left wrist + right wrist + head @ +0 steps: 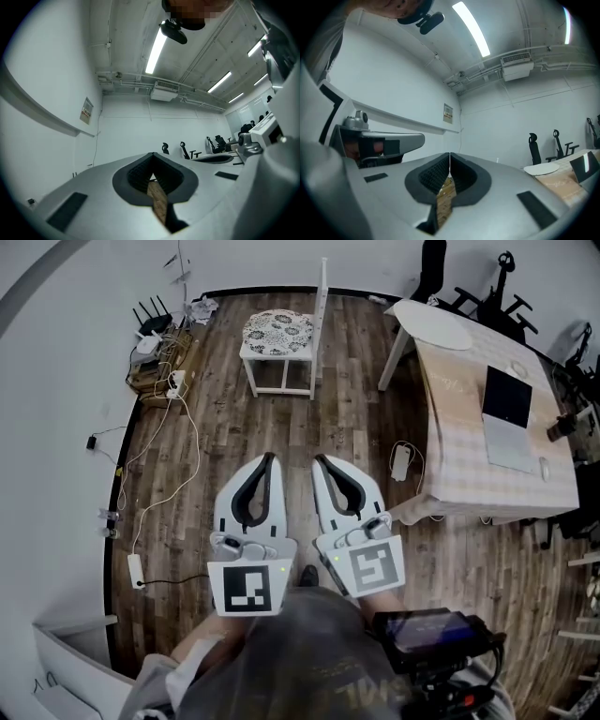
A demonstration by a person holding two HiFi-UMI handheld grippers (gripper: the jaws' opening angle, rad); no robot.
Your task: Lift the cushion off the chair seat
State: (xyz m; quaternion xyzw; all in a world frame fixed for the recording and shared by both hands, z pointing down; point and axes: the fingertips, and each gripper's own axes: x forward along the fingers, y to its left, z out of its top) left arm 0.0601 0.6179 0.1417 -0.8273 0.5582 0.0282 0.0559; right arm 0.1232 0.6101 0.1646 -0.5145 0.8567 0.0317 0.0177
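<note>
A round patterned cushion [277, 331] lies on the seat of a white wooden chair [281, 367] at the far end of the wooden floor. Both grippers are held side by side close to the person's body, well short of the chair. In the head view my left gripper [270, 457] has its tips together with nothing between them, and my right gripper [320, 461] is the same. The left gripper view shows its jaws closed [152, 155], aimed at a white wall. The right gripper view shows closed jaws [450, 154] as well. Neither gripper view shows the chair.
A table [469, 465] with a checked cloth stands at the right, carrying a laptop [507, 399] and a white round plate [436, 329]. Routers and cables [159, 362] lie along the left wall, with a power strip [136, 570] on the floor. Office chairs [487, 296] stand behind the table.
</note>
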